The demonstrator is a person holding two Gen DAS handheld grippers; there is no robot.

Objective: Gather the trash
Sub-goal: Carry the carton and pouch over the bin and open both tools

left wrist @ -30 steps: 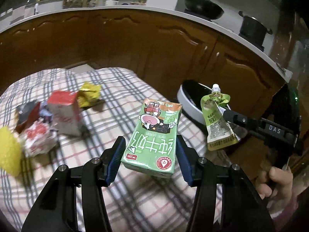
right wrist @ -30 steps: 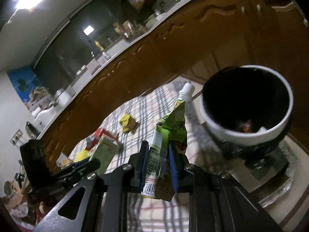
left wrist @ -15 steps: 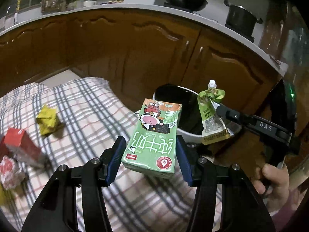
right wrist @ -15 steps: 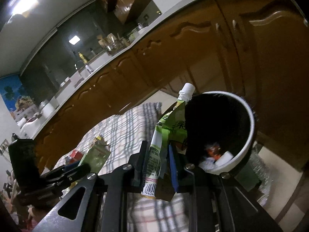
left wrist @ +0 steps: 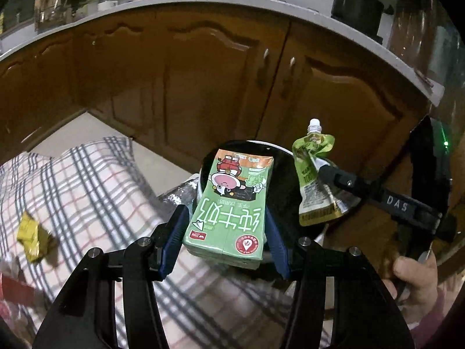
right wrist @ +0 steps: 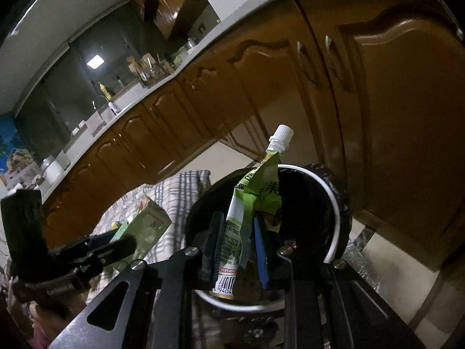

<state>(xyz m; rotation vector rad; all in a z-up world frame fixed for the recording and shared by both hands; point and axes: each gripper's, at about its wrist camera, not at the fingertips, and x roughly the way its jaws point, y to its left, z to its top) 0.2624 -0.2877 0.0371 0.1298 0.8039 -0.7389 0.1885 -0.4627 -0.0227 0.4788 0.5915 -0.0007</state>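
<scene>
My left gripper [left wrist: 225, 232] is shut on a green milk carton [left wrist: 232, 203] and holds it at the near rim of the black trash bin [left wrist: 282, 174] with a white rim. My right gripper [right wrist: 237, 238] is shut on a green spouted drink pouch [right wrist: 255, 195], held upright over the bin's open mouth [right wrist: 331, 200]. The pouch [left wrist: 314, 177] and right gripper also show in the left wrist view, at the bin's right side. The carton [right wrist: 142, 221] and left gripper show in the right wrist view, left of the bin.
A checked cloth [left wrist: 87, 186] covers the surface to the left, with a crumpled yellow wrapper [left wrist: 32, 238] on it. Brown kitchen cabinets [left wrist: 203, 67] stand close behind the bin. A black pot [left wrist: 357, 8] sits on the counter above.
Both grippers have moved right, away from the cloth and toward the bin, carrying the carton and the pouch. The pouch now hangs over the bin's mouth. Most other trash has left view.
</scene>
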